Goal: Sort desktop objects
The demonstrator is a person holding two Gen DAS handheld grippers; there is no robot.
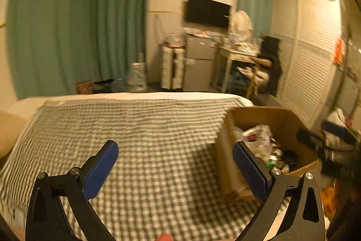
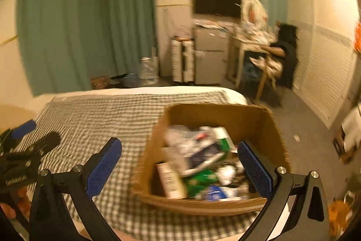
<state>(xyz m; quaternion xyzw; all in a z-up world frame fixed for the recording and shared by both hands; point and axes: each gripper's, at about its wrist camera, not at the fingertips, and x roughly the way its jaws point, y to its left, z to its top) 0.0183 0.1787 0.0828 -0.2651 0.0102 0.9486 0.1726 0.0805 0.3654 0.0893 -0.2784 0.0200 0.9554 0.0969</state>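
Note:
A brown cardboard box [image 2: 255,119] stands on the grey-checked cloth [image 2: 94,119] and holds several packets, a small carton and crumpled wrappers. My right gripper [image 2: 180,166] hovers over the box's near left corner, open, with nothing between its blue pads [image 2: 103,164]. In the left wrist view the same box [image 1: 279,121] sits at the right. My left gripper [image 1: 174,169] is open above the bare checked cloth [image 1: 135,123], its right pad [image 1: 249,169] in front of the box's left wall. In the right wrist view the left gripper [image 2: 20,143] shows at the far left edge.
The checked cloth covers a bed-like surface whose far edge [image 2: 146,89] drops to a carpeted floor [image 2: 300,123]. Beyond stand teal curtains [image 2: 79,22], a small fridge [image 2: 209,55], a cluttered desk with a chair [image 2: 268,64] and a louvred wardrobe [image 1: 311,55]. Bags [image 1: 338,141] lie at the right.

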